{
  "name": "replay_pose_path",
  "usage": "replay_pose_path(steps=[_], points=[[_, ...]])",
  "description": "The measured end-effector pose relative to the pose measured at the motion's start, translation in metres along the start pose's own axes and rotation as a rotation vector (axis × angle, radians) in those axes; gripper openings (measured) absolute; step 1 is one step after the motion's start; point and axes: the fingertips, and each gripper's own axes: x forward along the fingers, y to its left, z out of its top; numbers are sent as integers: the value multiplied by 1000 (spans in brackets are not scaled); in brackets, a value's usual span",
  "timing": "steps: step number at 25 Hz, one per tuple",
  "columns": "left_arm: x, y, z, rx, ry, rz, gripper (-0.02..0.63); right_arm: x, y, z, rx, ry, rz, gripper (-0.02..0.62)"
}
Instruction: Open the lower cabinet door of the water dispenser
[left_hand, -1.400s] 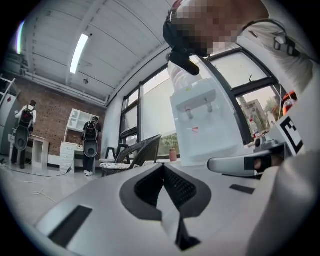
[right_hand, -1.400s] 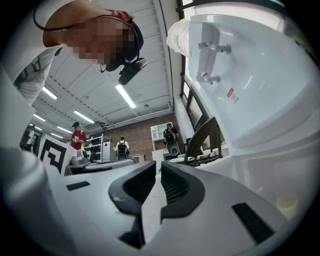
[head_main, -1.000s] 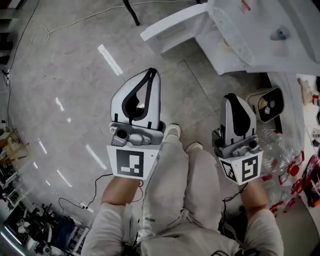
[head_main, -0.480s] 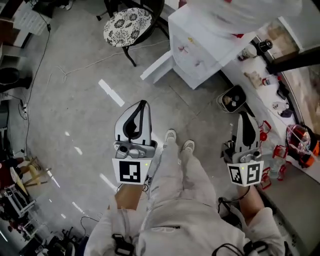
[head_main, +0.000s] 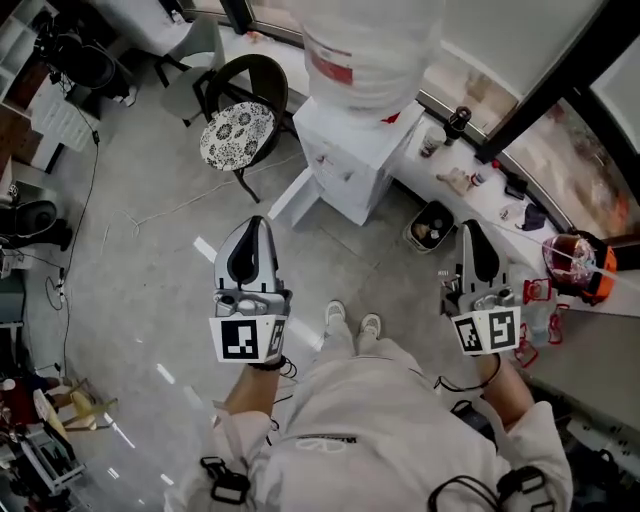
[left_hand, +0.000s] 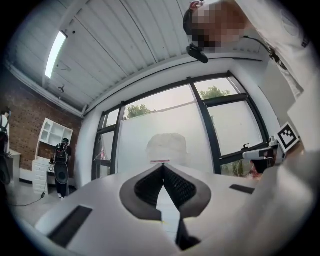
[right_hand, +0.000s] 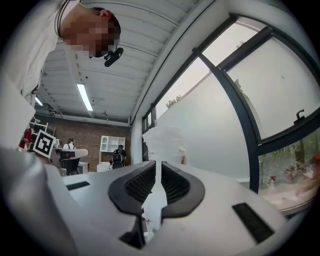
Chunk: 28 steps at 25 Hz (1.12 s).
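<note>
The white water dispenser (head_main: 352, 150) stands ahead of me with a large bottle (head_main: 370, 45) on top. Its lower cabinet door (head_main: 297, 196) is swung out to the left, open. My left gripper (head_main: 255, 224) is held level in front of me, well short of the door, its jaws closed tip to tip on nothing. My right gripper (head_main: 472, 230) hovers to the right of the dispenser, jaws almost together with only a thin slit and nothing in it. In the left gripper view the bottle (left_hand: 165, 147) shows far off beyond the gripper (left_hand: 162, 166); the right gripper view shows the bottle (right_hand: 164, 142) past the gripper (right_hand: 155, 167).
A black chair with a patterned cushion (head_main: 237, 134) stands left of the dispenser. A small bin (head_main: 431, 226) sits on the floor at its right. A low sill (head_main: 497, 212) along the windows carries bottles and oddments. Red frames (head_main: 536, 296) lie near my right gripper. Cables (head_main: 75, 250) cross the floor at left.
I have risen from a low position: the floor and dispenser look farther away. Both grippers came up with me, still closed, away from the open door.
</note>
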Motion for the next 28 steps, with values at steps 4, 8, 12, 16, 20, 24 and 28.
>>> replay_pose_path(steps=[4, 8, 12, 16, 20, 24, 28], points=[[-6, -16, 8, 3, 4, -46, 3, -23, -1, 15, -15, -6, -52, 43], [-10, -30, 6, 6, 0, -65, 3, -45, 0, 26, -45, -23, -79, 43], [-11, -43, 1, 11, 2, -93, 3, -58, 0, 30, -51, -38, -111, 42], [-12, -46, -5, 12, 12, -100, 3, -65, 1, 29, -65, -34, -134, 37], [-14, -44, -4, 14, 15, -100, 3, -70, -1, 25, -80, -19, -147, 23], [-14, -45, -5, 16, 19, -104, 3, -73, -2, 22, -68, -17, -143, 23], [-14, -45, -3, 16, 13, -107, 3, -71, 1, 20, -69, -12, -131, 23]])
